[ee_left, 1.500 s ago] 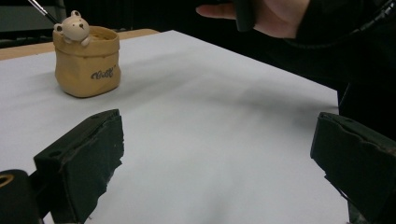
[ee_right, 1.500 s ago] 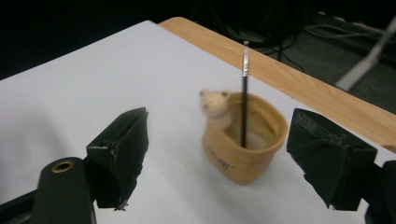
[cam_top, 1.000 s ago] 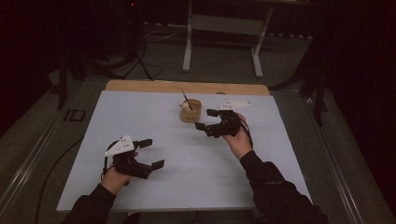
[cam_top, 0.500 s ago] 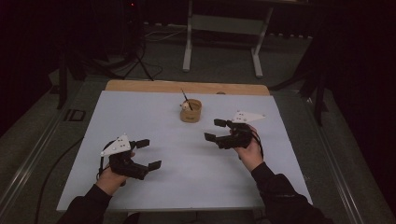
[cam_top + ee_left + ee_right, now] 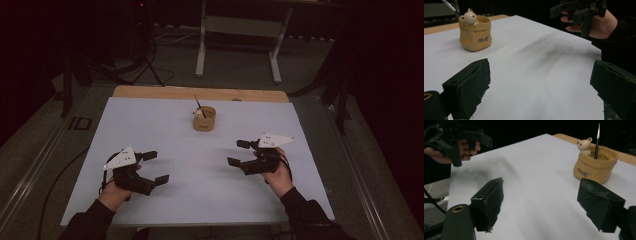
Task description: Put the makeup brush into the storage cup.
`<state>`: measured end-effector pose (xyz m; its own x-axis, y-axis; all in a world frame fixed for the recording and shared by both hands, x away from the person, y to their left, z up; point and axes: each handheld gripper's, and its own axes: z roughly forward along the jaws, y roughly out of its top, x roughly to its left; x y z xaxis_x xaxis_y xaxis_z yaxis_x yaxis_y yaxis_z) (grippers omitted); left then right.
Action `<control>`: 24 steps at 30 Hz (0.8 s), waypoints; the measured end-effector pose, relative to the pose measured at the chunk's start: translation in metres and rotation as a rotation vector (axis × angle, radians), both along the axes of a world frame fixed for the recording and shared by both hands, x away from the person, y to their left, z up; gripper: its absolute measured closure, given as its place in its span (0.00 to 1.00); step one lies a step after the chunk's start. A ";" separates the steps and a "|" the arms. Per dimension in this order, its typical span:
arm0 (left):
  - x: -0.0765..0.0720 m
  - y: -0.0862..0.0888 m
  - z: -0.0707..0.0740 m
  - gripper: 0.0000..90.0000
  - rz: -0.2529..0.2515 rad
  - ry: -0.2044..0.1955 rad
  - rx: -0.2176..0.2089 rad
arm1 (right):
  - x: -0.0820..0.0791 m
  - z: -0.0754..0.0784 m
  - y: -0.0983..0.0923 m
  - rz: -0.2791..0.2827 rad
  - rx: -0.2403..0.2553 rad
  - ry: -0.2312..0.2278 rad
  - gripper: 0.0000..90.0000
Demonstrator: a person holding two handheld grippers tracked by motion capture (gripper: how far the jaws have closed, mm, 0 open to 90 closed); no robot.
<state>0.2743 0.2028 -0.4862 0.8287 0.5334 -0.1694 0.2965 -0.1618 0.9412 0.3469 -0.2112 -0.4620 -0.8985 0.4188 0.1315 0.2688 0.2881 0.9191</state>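
We hold both grippers spread and empty over the white sheet (image 5: 165,120); the tan pot (image 5: 204,119) with its upright brush (image 5: 199,106) stands ahead of the right gripper (image 5: 239,153) and toward its inner side, well apart; the left gripper (image 5: 156,166) lies farther off; nothing stands between.

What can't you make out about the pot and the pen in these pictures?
- Pot inside: hidden by its own wall in both gripper views; too small in the high view.
- Pen lower end: hidden inside the pot; its top is cut off by the edge in the left gripper view.
- Lettering on the pot: too small and blurred to read.
- Bear figure on the rim: its lower part is hidden behind the rim.
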 end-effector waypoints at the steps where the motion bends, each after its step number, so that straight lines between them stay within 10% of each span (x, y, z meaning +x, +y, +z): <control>1: -0.001 0.000 0.000 0.03 -0.005 -0.004 0.000 | -0.002 -0.001 -0.002 -0.002 -0.001 0.005 0.21; 24: -0.019 0.017 -0.008 0.03 -0.029 -0.037 0.054 | -0.048 -0.022 -0.044 -0.027 -0.040 0.024 0.19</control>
<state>0.2555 0.2193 -0.4946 0.8493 0.5163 -0.1099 0.2558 -0.2204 0.9413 0.2992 -0.2550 -0.4838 -0.8837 0.4479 0.1356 0.2987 0.3167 0.9003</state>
